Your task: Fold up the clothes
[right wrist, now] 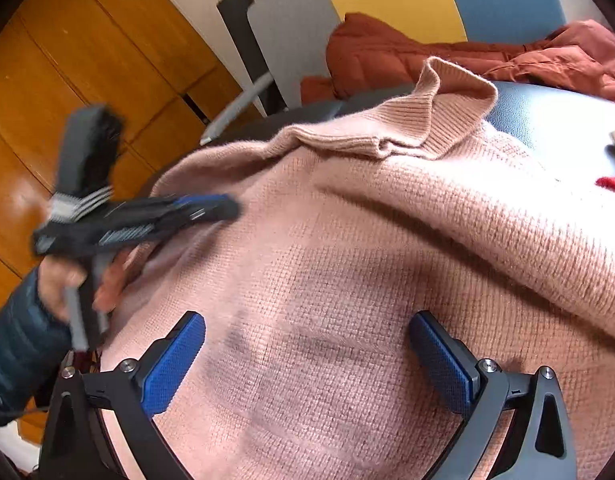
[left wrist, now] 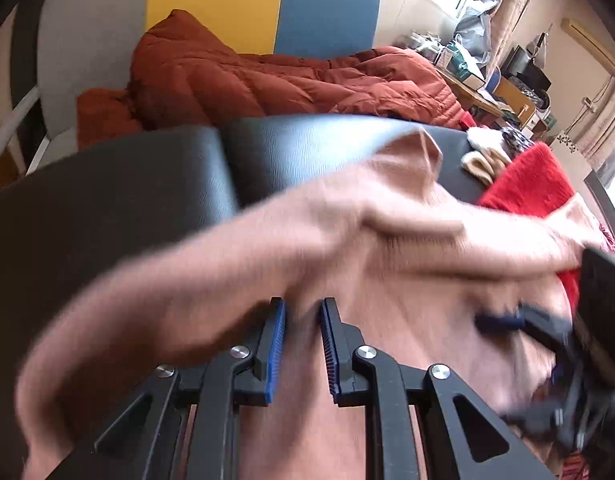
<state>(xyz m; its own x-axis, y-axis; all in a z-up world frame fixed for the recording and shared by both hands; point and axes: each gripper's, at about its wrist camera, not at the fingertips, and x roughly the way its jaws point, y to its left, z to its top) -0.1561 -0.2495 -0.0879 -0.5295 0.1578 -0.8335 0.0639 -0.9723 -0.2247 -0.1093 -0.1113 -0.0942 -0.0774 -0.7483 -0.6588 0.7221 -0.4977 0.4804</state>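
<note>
A pink knit sweater (left wrist: 407, 248) (right wrist: 347, 260) lies spread on a black padded surface (left wrist: 147, 168), its ribbed collar (right wrist: 439, 108) at the far side and one sleeve (left wrist: 147, 300) trailing toward the left. My left gripper (left wrist: 303, 312) hovers over the sweater with its blue pads a narrow gap apart and nothing pinched between them. In the right wrist view the left gripper (right wrist: 215, 208) appears blurred at the left, held by a hand. My right gripper (right wrist: 307, 352) stands wide open just above the sweater's body. It shows blurred at the right edge (left wrist: 503, 320) of the left wrist view.
A red knit garment (left wrist: 535, 184) and a beige item (left wrist: 483, 164) lie at the surface's right end. A rust-red padded coat (left wrist: 267, 76) is heaped behind it. A wooden cabinet (right wrist: 67, 80) stands to the left. A blue sleeve (right wrist: 15, 344) enters low on the left.
</note>
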